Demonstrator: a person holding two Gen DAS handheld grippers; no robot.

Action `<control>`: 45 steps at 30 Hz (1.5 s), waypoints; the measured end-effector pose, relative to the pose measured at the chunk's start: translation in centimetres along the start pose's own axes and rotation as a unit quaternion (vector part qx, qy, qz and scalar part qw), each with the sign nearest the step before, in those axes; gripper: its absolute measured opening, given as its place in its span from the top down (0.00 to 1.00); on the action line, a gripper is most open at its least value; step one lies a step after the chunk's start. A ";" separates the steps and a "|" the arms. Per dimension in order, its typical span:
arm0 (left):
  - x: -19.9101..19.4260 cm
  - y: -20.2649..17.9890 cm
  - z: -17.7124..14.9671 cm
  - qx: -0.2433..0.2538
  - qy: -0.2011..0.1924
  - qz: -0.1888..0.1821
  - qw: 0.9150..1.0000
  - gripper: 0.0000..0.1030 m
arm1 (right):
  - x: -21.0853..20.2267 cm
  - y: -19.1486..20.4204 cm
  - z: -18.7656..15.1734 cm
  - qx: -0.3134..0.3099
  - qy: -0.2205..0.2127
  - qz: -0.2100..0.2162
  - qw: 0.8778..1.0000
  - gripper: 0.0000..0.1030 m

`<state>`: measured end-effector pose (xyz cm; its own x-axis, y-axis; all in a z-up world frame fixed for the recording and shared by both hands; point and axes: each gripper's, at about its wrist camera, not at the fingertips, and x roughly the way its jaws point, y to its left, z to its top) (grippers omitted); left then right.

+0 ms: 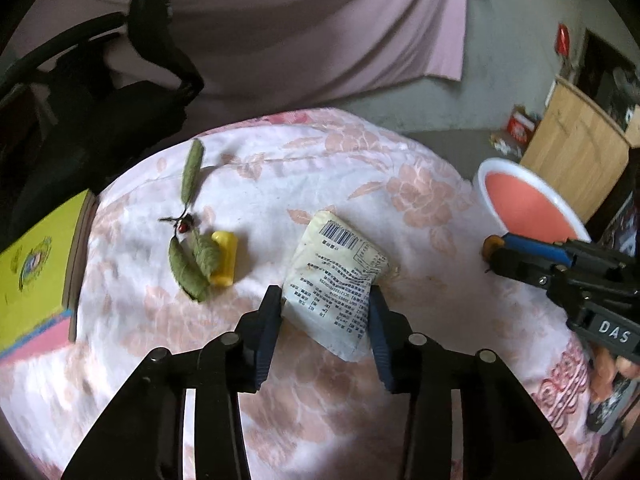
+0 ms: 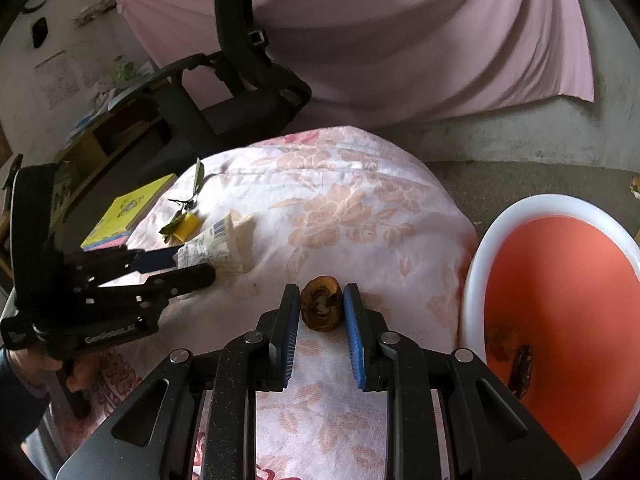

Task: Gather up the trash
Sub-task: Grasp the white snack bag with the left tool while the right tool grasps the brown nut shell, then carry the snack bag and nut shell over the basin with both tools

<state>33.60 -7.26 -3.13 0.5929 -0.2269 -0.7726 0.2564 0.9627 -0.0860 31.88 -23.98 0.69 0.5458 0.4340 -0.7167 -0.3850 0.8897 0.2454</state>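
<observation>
My left gripper (image 1: 324,300) is shut on a white printed packet with a barcode (image 1: 336,276), pinched between its blue pads on the flowered cloth. It also shows in the right wrist view (image 2: 212,246). My right gripper (image 2: 321,300) is shut on a brown fruit scrap (image 2: 321,309) resting on the cloth. A pink bin with a white rim (image 2: 560,320) stands just right of it, with brown scraps inside (image 2: 520,364). Green leaves with a red berry (image 1: 192,256) and a yellow piece (image 1: 224,258) lie left of the packet.
A yellow and pink book (image 1: 36,268) lies at the table's left edge. A black office chair (image 2: 236,80) stands behind the table. A wooden cabinet (image 1: 576,148) stands at the right, beyond the bin (image 1: 528,204).
</observation>
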 end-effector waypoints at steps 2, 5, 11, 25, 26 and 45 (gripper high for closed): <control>-0.9 0.2 -0.3 -0.024 -0.018 -0.011 0.999 0.65 | -0.6 0.1 -0.1 -0.002 -0.015 -0.001 1.000 0.80; -2.8 0.0 -0.5 -0.038 -0.061 -0.012 0.997 0.65 | -1.9 0.1 -0.2 -0.003 -0.050 0.000 0.999 0.80; -6.7 -2.1 -0.4 -0.046 -0.154 -0.016 0.987 0.65 | -5.9 0.5 -0.6 -0.014 -0.161 -0.005 0.987 0.80; -12.2 -10.7 1.4 0.048 -0.299 -0.018 0.953 0.64 | -14.0 -1.6 -2.1 0.003 -0.375 -0.087 0.923 0.80; -12.3 -11.3 1.5 0.055 -0.302 -0.021 0.952 0.64 | -14.5 -2.0 -2.2 0.011 -0.382 -0.094 0.919 0.80; -5.8 -21.2 3.1 0.138 -0.192 -0.076 0.969 0.63 | -16.6 -10.4 -4.1 0.125 -0.336 -0.154 0.921 0.79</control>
<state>27.13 -26.87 5.13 0.7591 -0.4514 -0.4691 0.5252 0.8504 0.0314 23.75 -41.07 7.38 0.9700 0.0700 -0.2327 0.0033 0.9537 0.3007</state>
